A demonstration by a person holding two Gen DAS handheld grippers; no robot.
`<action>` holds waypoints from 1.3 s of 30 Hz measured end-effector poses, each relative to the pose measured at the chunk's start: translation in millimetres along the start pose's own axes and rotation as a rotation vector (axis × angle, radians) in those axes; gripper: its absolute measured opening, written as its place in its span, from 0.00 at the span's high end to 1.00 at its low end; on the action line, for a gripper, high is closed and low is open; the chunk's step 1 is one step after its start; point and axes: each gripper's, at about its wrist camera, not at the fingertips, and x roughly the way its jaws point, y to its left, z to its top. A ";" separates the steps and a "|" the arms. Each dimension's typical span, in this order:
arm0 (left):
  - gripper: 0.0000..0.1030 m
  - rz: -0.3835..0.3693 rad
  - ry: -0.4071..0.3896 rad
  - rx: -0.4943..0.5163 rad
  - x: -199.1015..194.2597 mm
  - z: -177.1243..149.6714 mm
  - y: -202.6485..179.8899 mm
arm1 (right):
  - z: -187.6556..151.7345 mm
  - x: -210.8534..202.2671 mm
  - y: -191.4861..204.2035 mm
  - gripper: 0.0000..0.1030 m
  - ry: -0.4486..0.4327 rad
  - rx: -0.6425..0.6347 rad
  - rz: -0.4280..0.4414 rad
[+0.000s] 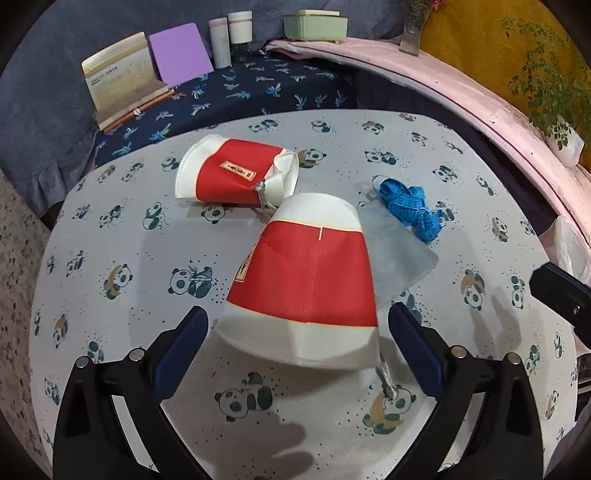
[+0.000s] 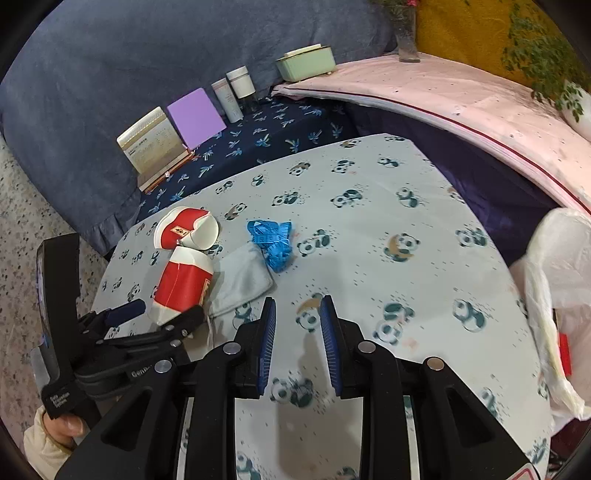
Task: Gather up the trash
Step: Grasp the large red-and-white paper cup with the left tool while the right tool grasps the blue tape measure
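Two red-and-white paper cups lie on their sides on the panda-print tablecloth (image 1: 122,236). The near cup (image 1: 306,280) rests with its wide end between the fingers of my left gripper (image 1: 299,325), which is open wide; a small gap shows at each pad. The far cup (image 1: 232,173), dented at one end, lies just beyond it. In the right wrist view the near cup (image 2: 181,284) sits in front of my left gripper (image 2: 162,314). My right gripper (image 2: 297,310) hovers over bare cloth, its jaws narrowly apart with nothing between them.
A grey cloth (image 1: 395,258) and a blue tape measure (image 1: 410,206) lie right of the cups. A white plastic bag (image 2: 561,295) hangs at the table's right edge. A book (image 1: 122,81), purple pad (image 1: 179,53), two tubes and a green box (image 1: 316,24) stand behind.
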 end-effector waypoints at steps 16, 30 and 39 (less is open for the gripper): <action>0.20 -0.069 0.017 -0.096 6.9 3.8 20.1 | 36.6 76.9 26.2 0.62 0.051 -0.072 -0.018; 0.20 -0.056 -0.015 -0.124 -14.6 4.4 19.8 | 31.0 65.1 14.3 0.81 0.002 -0.076 -0.053; 0.20 -0.090 -0.052 -0.067 -41.6 6.4 -17.9 | 29.8 -2.6 -12.0 0.83 -0.109 -0.009 -0.058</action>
